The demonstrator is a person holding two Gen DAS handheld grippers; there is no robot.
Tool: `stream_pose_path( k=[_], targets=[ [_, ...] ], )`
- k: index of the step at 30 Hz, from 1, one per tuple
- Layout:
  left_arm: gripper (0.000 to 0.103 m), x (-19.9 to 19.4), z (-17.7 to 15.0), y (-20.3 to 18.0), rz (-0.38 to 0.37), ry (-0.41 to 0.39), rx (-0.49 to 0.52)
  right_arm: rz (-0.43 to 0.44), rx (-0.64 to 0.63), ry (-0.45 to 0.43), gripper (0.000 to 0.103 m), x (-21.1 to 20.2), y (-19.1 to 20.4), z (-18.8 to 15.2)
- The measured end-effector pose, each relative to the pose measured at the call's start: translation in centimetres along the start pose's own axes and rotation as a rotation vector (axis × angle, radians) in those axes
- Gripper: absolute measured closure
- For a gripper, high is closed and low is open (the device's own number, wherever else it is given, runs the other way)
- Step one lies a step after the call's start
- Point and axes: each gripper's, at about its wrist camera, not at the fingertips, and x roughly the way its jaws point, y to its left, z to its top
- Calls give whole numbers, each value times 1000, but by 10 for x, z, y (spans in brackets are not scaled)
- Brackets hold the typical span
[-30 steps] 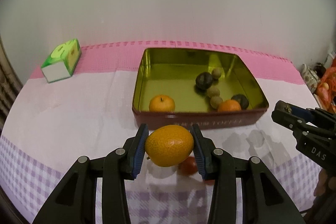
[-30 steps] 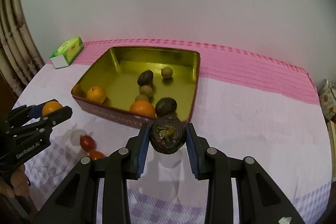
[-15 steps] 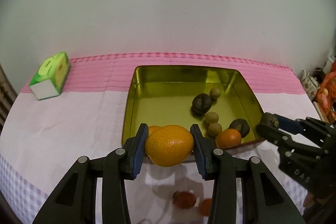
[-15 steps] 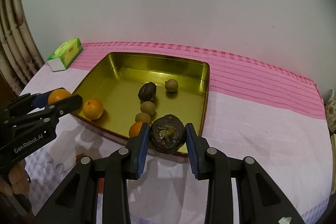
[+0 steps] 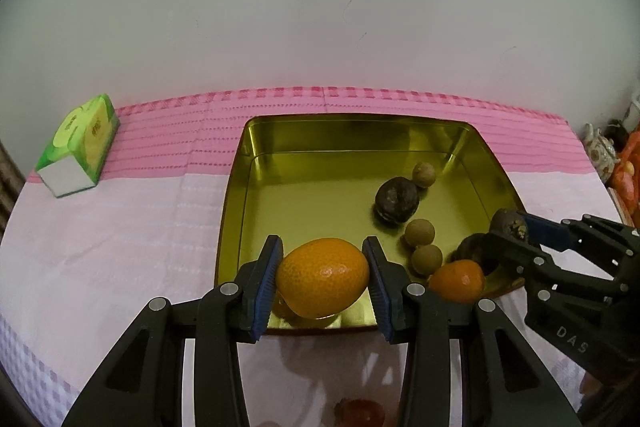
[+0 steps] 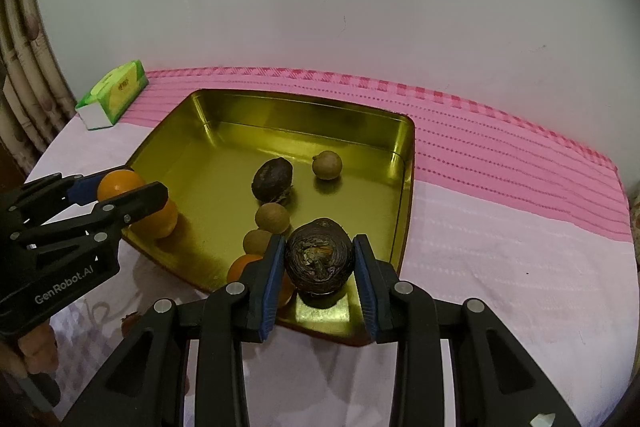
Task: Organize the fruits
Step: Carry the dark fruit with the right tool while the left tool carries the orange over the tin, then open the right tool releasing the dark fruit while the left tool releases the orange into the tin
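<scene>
The left gripper squeezes a big orange tight between its blue pads, just over the near edge of the gold tin. The right gripper squeezes a dark brown fruit over the tin's near corner. Small round fruits lie in the tin just ahead of it.

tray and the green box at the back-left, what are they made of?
Tray: looks like thin sheet metal, glossy gold inside; its walls mirror light and the fruit. Green box: probably printed cardboard, with crisp folded edges and a matte white end.
</scene>
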Motion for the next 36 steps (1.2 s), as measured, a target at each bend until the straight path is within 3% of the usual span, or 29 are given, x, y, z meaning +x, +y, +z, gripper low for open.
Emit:
stream_pose_path(
  k=[14, 30, 36],
  targets=[
    [61, 23, 1, -2, 5, 43, 9, 0, 13, 17, 71, 22, -4, 2],
    [59, 20, 1, -5, 2, 42, 13, -4, 18, 17, 70, 19, -5, 1],
    [54, 16, 1, -8, 5, 32, 14, -15, 12, 9, 65, 15, -2, -1]
  ],
)
